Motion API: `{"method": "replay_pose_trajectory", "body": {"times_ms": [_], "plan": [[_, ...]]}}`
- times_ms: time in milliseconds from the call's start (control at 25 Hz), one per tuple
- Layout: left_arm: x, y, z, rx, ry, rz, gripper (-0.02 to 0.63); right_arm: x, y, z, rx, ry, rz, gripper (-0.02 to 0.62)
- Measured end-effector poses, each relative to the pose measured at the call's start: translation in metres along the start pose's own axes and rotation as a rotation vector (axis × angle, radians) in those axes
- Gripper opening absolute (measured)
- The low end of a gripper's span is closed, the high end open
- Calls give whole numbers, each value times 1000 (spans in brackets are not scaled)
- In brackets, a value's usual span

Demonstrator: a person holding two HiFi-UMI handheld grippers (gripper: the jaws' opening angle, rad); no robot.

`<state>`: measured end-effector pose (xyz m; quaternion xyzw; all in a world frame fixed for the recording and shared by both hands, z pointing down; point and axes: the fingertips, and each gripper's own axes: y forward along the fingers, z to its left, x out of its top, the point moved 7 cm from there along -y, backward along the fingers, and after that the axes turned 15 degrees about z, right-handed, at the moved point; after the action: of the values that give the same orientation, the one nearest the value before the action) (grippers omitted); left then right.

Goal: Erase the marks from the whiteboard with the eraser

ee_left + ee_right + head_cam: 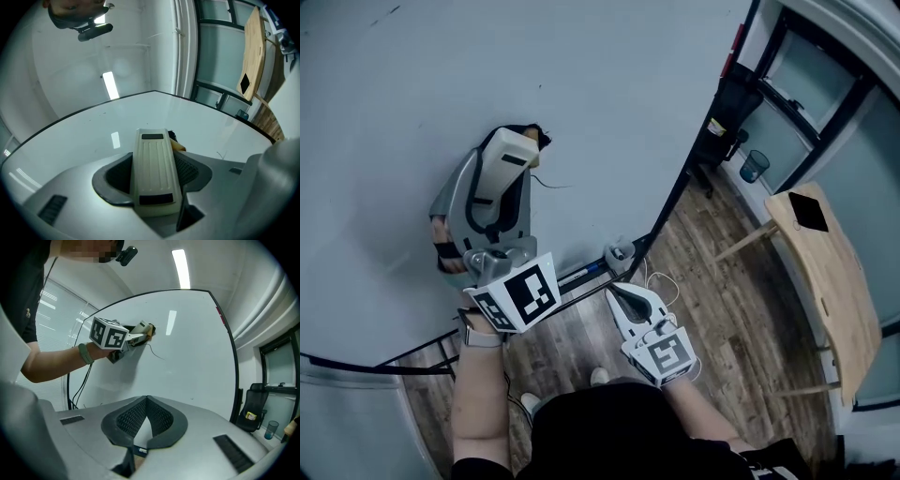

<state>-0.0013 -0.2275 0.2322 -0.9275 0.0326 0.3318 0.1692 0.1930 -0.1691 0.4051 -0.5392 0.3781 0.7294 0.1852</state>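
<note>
Closest to you, your right gripper [615, 294] hangs low in front of your body with its jaws closed tip to tip on nothing, pointing at the lower edge of the whiteboard [581, 84]. Further up and to the left, your left gripper [155, 169] is clamped on the cream eraser [508, 153], which stands lengthwise between the ribbed pads, its grooved back toward the camera. The eraser's far end is pressed against the board's surface. Just to the right of that end, a thin dark curved mark [549, 184] sits on the white surface, close to the eraser. Off to your right, well clear of the board, a wooden table [839, 291] stands on the plank floor, and a blue cup [755, 166] stands beyond it by the window frame.
</note>
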Motion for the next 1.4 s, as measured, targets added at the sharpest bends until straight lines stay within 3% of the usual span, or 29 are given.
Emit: {"method": "replay_pose_trajectory", "body": {"times_ms": [560, 800, 1080, 1400], "plan": [[-69, -39, -45, 3, -61, 125, 265, -5, 22, 13, 99, -36, 30, 26], [-59, -34, -42, -21, -13, 137, 266, -7, 21, 6, 101, -24, 31, 26], [-36, -19, -43, -27, -2, 89, 264, -6, 18, -4, 63, 9, 47, 26], [-27, -11, -86, -38, 20, 42, 261, -16, 16, -15, 54, 6, 21, 26]]}}
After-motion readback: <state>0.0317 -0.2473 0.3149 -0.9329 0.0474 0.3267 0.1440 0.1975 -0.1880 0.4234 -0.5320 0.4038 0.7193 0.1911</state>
